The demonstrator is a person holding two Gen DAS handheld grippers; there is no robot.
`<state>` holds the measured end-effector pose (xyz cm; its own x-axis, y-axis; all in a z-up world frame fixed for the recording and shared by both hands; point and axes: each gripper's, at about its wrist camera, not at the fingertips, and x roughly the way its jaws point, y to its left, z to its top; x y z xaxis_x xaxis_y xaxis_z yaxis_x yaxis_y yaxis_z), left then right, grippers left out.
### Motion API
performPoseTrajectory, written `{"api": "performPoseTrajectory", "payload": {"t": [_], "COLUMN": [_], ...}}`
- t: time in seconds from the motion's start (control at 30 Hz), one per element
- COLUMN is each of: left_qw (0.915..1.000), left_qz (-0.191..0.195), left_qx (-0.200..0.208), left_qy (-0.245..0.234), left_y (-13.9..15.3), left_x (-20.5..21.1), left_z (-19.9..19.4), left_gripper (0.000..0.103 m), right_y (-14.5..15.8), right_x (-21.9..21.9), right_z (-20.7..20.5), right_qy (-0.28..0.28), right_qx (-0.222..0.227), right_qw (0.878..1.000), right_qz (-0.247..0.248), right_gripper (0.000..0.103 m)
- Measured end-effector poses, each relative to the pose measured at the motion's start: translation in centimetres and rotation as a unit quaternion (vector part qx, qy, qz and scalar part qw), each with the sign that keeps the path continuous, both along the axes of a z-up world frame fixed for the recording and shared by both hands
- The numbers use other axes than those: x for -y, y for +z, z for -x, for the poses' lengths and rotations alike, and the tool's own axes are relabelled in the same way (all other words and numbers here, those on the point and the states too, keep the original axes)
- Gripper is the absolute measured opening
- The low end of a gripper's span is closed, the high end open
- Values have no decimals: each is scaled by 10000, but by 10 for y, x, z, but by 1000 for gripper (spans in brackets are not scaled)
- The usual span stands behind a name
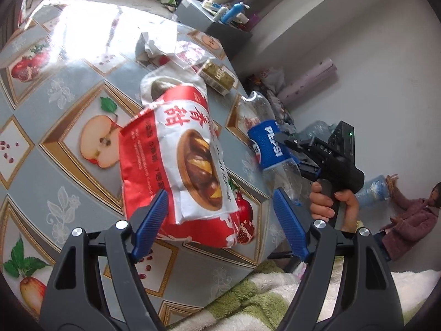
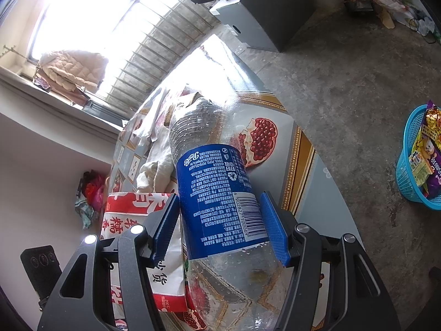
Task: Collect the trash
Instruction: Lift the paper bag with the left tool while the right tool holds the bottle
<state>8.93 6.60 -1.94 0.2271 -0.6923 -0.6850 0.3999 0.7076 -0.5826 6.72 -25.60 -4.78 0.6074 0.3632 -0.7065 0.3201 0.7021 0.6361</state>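
Observation:
An empty clear Pepsi bottle (image 2: 217, 193) with a blue label lies between my right gripper's (image 2: 219, 226) blue pads, which are shut on its label. It also shows in the left wrist view (image 1: 268, 143), held over the table's right edge by the right gripper (image 1: 297, 151). A red and white snack bag (image 1: 179, 165) lies on the fruit-print table (image 1: 69, 110). My left gripper (image 1: 220, 220) is open, its pads on either side of the bag's near end, just above it. The bag also shows in the right wrist view (image 2: 129, 215).
A white cloth (image 1: 165, 80), crumpled wrappers (image 1: 190, 52) and a small green-gold box (image 1: 217, 75) lie further back on the table. A blue basket (image 2: 416, 165) with wrappers stands on the floor at right. A grey cabinet (image 2: 264, 19) stands beyond the table.

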Motion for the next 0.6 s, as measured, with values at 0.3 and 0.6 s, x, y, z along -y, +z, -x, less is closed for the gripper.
{"api": "performPoseTrajectory", "payload": {"t": [0.3, 0.6], "left_qw": [9997, 9995], "left_qz": [-118, -193], "left_qx": [72, 90], "left_qy": [177, 215], "left_y": [-2, -3], "left_x": [-3, 2], "left_z": [-11, -17], "left_gripper": [73, 73], "right_y": [1, 1], "right_x": [6, -10], "right_z": [3, 0], "right_qy": [5, 280], "right_qx": [-176, -302], "right_qw": [9998, 9987], "right_qz": [24, 295], "right_gripper": [61, 65]}}
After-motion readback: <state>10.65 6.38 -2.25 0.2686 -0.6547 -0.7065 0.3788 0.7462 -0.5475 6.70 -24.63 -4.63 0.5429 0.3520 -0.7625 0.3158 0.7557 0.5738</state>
